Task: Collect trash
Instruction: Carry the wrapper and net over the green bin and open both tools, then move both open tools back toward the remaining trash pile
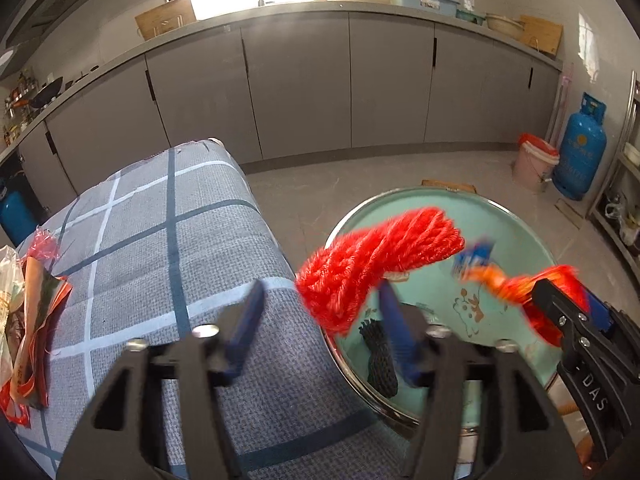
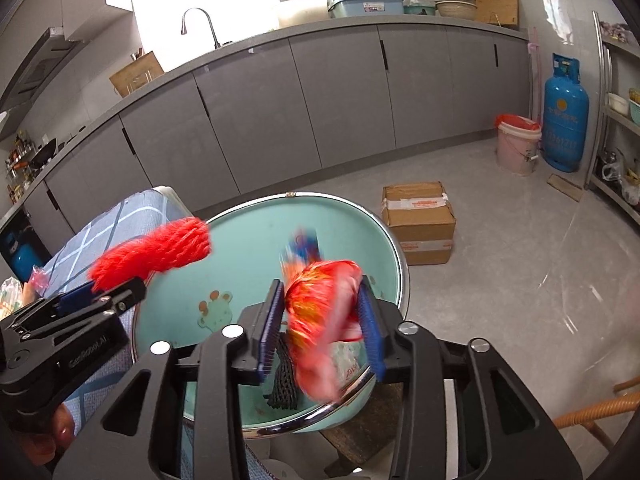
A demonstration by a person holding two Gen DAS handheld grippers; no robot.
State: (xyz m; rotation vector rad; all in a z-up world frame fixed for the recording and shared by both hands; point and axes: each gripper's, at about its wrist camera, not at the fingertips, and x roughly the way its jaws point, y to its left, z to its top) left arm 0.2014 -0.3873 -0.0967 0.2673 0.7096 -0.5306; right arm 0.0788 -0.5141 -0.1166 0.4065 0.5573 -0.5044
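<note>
Two pieces hang over the round teal enamel basin: your left tongs, jaws parted, beside red foam netting; only the right-wrist view shows right tongs pinching the crumpled red plastic wrapper.

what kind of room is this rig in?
Most likely a home kitchen: a long grey countertop with flat grey cabinets, a curved sink faucet by the bright window, and a blue gas cylinder standing on the tiled floor.
</note>
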